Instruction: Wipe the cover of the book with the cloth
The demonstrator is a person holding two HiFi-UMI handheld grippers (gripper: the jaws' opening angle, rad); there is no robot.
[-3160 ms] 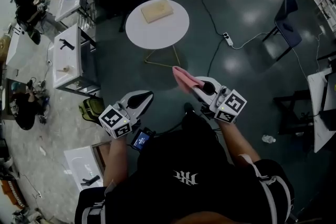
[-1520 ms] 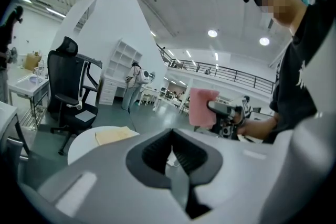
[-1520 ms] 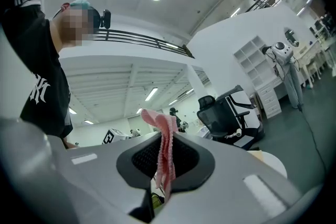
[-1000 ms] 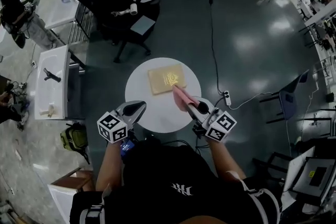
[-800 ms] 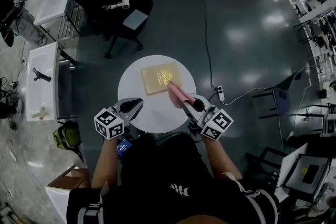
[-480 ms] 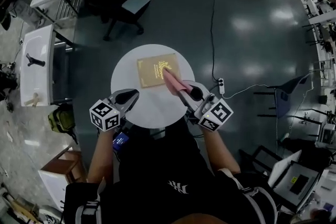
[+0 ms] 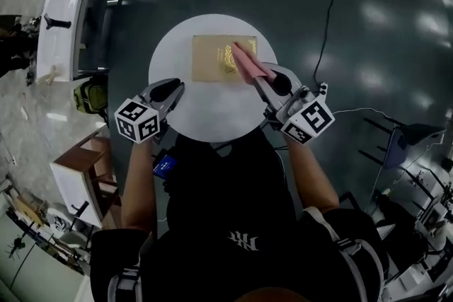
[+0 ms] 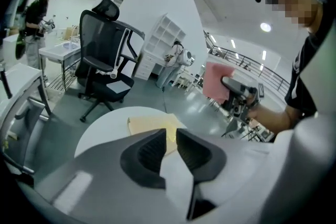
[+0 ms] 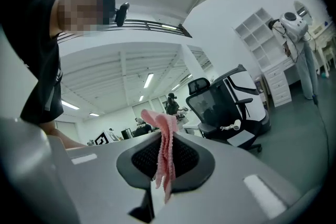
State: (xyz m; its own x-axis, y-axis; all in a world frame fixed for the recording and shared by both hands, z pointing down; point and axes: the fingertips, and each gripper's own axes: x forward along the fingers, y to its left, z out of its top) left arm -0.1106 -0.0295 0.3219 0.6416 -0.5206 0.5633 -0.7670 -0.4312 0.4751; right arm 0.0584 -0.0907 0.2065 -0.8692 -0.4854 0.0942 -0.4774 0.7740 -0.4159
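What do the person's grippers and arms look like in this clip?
The left gripper and right gripper are pale grey, rounded shells, each with a white cube of black square markers at the back. Their fingers are lined dark and ribbed. The person wears a black shirt with short, white-striped sleeves.

On the table, ahead and right of the left claw: book. Clamped in the right claw, over the book's right part: cloth.
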